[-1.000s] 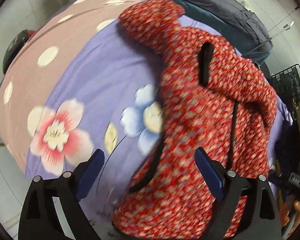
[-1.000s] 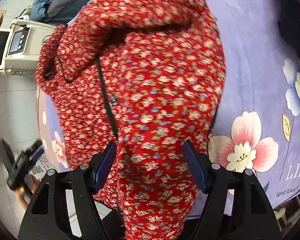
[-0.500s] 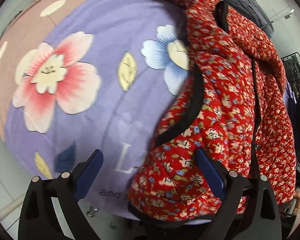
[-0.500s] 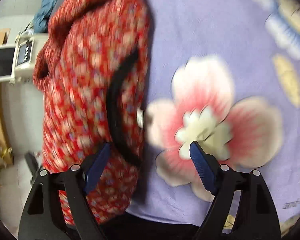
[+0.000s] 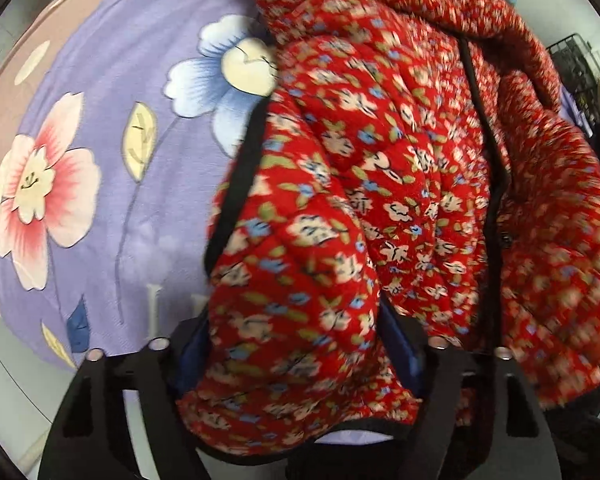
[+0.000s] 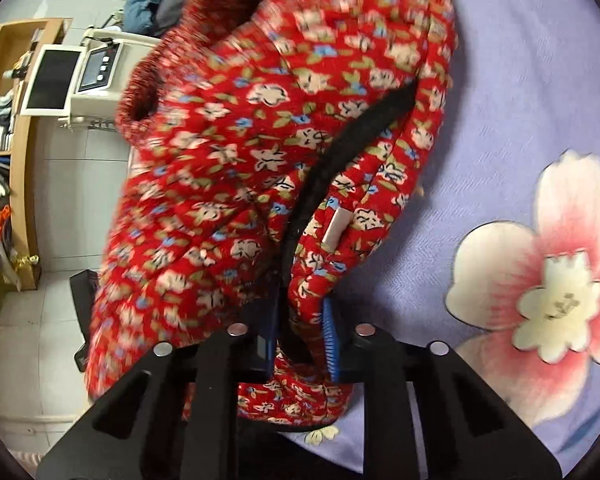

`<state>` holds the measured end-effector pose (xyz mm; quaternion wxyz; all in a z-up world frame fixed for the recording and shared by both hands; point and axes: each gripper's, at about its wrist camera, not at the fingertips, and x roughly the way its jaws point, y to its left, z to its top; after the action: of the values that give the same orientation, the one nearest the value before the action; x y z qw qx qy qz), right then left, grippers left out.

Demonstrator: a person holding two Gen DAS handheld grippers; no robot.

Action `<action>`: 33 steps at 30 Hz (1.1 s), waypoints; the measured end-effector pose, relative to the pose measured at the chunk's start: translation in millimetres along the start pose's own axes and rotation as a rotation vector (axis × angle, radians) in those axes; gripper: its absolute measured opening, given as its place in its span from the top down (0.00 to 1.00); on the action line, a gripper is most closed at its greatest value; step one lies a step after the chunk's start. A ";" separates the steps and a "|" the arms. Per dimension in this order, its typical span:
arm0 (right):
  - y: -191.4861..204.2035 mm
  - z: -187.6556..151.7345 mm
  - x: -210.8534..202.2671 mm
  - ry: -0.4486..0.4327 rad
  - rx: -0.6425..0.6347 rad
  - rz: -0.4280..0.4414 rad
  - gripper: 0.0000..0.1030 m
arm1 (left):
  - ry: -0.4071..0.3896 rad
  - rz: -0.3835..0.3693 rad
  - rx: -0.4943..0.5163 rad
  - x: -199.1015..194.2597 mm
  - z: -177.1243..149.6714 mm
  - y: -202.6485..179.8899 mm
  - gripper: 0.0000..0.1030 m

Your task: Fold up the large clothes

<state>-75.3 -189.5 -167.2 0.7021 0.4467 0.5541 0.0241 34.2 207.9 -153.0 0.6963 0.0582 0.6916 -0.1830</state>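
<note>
Red floral jacket on purple bedsheet, pinched by L gripper & R gripper.

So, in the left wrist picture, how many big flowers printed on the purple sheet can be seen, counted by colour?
pink flower: 1
blue flower, partly covered by the red floral jacket: 1
Total: 2 on the purple sheet
</note>
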 end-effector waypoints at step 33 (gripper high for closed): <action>-6.1 -19.8 8.1 0.108 -0.303 -0.775 0.18 | -0.116 -0.055 -0.017 -46.4 13.0 24.4 0.74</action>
<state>-90.8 -177.0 -177.0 0.6868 0.0949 0.7075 -0.1370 55.6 234.3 -111.1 0.7302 0.0226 0.6530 -0.1996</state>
